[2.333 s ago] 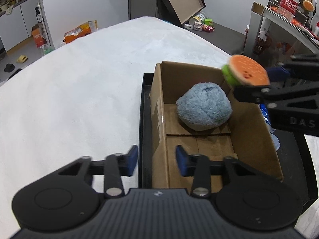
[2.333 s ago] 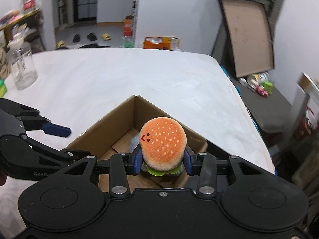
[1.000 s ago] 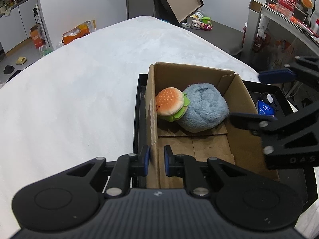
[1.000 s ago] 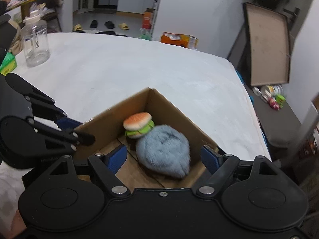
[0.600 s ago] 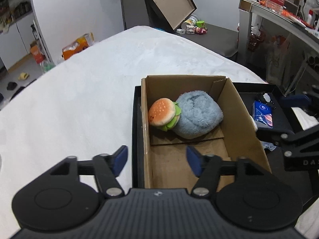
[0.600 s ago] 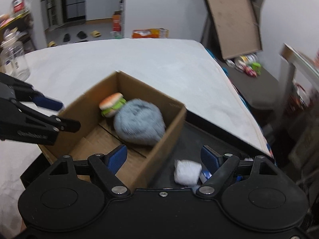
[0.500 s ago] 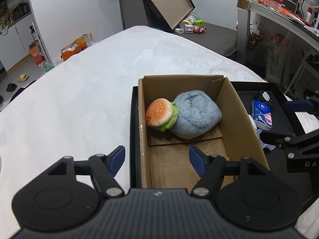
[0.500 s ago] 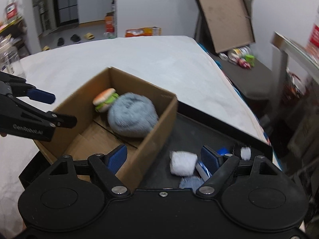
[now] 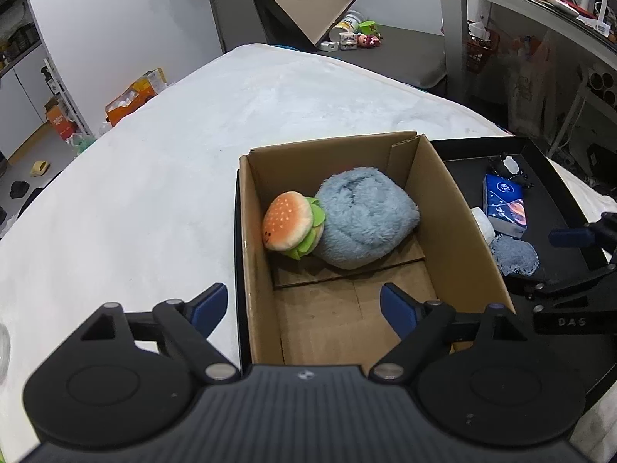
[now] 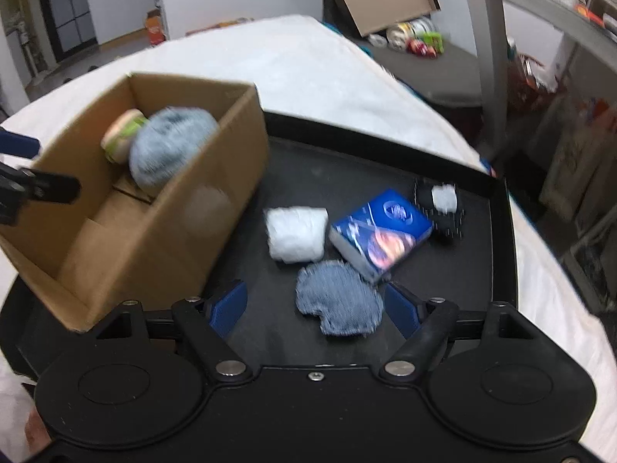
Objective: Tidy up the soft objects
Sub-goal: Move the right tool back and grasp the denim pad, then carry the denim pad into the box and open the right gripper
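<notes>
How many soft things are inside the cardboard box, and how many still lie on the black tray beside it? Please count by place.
Inside the cardboard box: 2, burger plush and blue-grey fluffy ball.
On the black tray: 4, white bundle, denim patch, tissue pack, black-and-white item.
Total: 6

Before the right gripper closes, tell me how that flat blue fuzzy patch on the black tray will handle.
The blue fuzzy patch lies flat with ragged edges, so it will probably be floppy and droop when lifted. It looks thin, so likely very light. Lying flush on the tray, it may be hard to pinch and could slide instead.
</notes>
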Available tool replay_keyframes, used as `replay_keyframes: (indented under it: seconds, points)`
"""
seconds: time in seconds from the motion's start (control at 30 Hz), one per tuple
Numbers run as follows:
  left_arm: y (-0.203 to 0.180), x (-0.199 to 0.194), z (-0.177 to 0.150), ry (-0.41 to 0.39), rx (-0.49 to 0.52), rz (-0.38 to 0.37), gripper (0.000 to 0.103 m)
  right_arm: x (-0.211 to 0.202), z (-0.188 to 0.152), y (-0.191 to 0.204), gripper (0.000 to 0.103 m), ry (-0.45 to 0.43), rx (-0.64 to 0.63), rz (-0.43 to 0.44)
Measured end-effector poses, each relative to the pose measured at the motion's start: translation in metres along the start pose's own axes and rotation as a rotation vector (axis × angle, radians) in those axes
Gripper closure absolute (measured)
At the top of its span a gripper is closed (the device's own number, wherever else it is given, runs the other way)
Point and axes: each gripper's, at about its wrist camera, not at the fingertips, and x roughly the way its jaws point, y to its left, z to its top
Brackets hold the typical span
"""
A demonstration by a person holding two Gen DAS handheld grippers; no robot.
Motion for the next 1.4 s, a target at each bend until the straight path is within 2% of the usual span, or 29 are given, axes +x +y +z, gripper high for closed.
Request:
replay_keyframes:
  seconds: [0.37,0.47,0.5,0.57,0.67,1.03,1.4]
  points:
    - [-0.003,0.017,0.002,0.033,0.027,0.01,0.017,0.034,-0.01,-0.014,0.028,0.03,0.054,-0.027]
    - [-0.003,0.021,0.002,0.042,0.03,0.012,0.017,0.038,-0.012,-0.016,0.039,0.03,0.063,-0.007]
    - [-0.004,0.023,0.002,0.047,0.03,0.011,0.017,0.037,-0.011,-0.017,0.047,0.022,0.059,-0.008]
    - [-0.003,0.023,0.003,0.049,0.031,0.009,0.017,0.035,-0.01,-0.015,0.055,0.018,0.03,-0.003]
    - [-0.004,0.025,0.004,0.052,0.03,0.01,0.017,0.033,-0.009,-0.018,0.06,0.032,0.038,-0.003]
    - [-0.006,0.028,0.001,0.061,0.02,-0.016,0.017,0.013,-0.016,-0.022,0.062,0.038,0.065,-0.018]
    - [-0.001,0.014,-0.003,0.033,-0.004,-0.008,0.017,-0.022,0.007,-0.011,0.062,-0.05,0.032,-0.031]
